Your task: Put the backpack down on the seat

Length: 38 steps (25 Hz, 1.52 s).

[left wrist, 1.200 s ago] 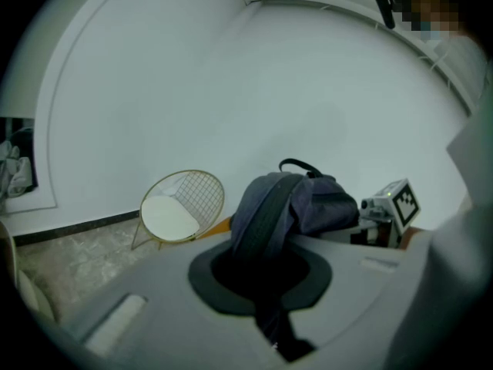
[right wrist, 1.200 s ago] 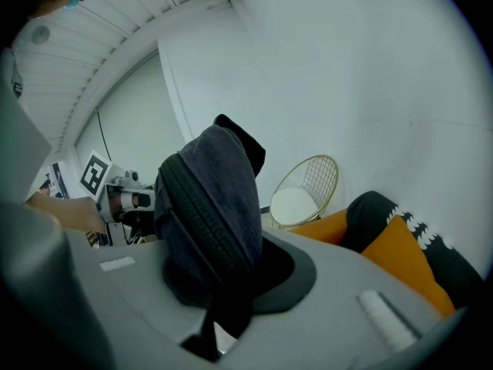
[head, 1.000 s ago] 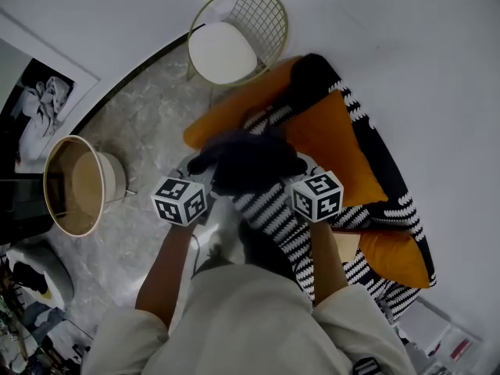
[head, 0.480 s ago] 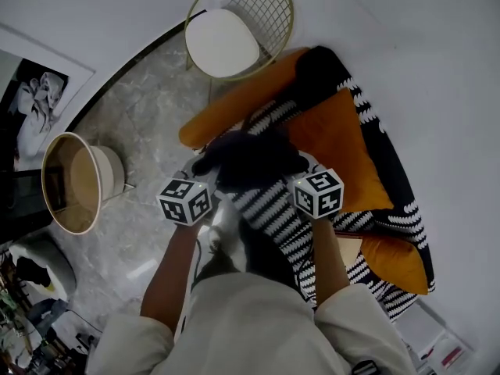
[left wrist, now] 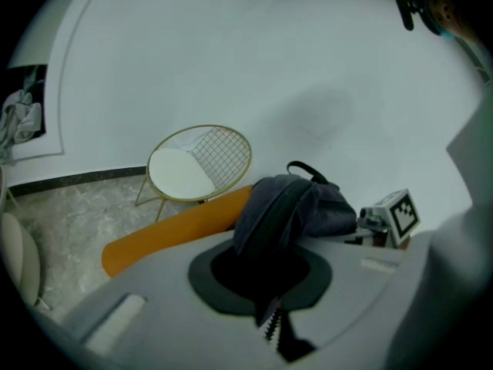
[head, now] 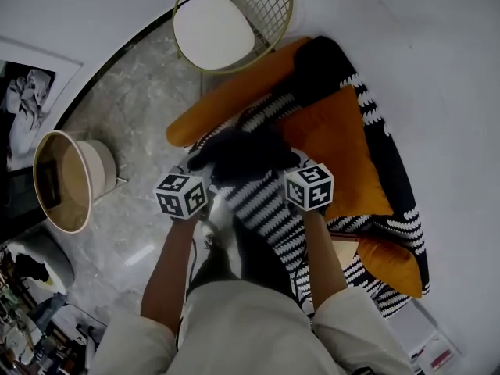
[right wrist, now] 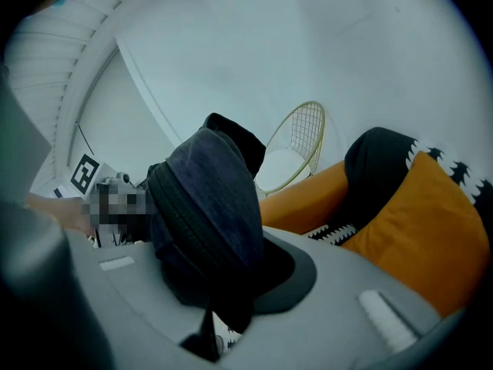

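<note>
A dark blue backpack [head: 246, 153] hangs between my two grippers above the seat, a sofa with a black-and-white striped throw [head: 275, 213]. My left gripper [head: 205, 180] is shut on the backpack's left side; in the left gripper view the fabric [left wrist: 289, 206] fills the jaws [left wrist: 266, 303]. My right gripper [head: 287, 172] is shut on its right side, and in the right gripper view the backpack [right wrist: 208, 206] bulges out of the jaws [right wrist: 212, 314]. The fingertips are hidden by the fabric in every view.
An orange square cushion [head: 336, 151] and an orange bolster [head: 226, 100] lie on the sofa. A gold wire chair with a white seat pad [head: 215, 30] stands behind it. A round drum-shaped side table [head: 66, 182] is at the left on the marble floor.
Both grippers still hold the backpack over the sofa. The whole pair has drifted slightly left in the head view; no grip changed.
</note>
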{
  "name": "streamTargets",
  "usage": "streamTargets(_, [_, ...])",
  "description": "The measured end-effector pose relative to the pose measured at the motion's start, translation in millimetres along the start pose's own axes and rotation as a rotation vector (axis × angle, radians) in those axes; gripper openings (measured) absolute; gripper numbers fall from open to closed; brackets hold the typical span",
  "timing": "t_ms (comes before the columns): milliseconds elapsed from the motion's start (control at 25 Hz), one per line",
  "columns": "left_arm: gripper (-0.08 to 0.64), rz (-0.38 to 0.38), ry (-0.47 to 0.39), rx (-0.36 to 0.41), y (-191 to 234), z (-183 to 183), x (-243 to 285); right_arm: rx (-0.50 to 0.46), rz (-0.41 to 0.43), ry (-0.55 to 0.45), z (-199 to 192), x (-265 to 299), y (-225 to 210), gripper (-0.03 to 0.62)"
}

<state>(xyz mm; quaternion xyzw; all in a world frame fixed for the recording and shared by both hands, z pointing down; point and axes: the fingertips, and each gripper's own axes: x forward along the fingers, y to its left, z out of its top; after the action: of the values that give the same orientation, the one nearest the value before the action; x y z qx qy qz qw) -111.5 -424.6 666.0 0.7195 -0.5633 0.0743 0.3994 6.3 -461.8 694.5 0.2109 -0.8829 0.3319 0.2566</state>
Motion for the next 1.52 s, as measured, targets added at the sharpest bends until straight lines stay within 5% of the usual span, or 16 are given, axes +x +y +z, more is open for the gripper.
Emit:
streamTargets(520, [0.01, 0.064, 0.026, -0.035, 63.4, -27.8, 76.6, -0.027, 0.059, 0.057, -15.0, 86.6, -69.1, 0.057])
streamTargets(1400, [0.018, 0.183, 0.15, -0.039, 140.8, -24.8, 108.6, 0.048, 0.03, 0.159, 1.2, 176.4, -88.8, 0.066])
streamTargets(1520, [0.042, 0.205, 0.17, -0.004, 154.7, -25.1, 108.5, 0.051, 0.011, 0.163, 0.7, 185.0, -90.9, 0.12])
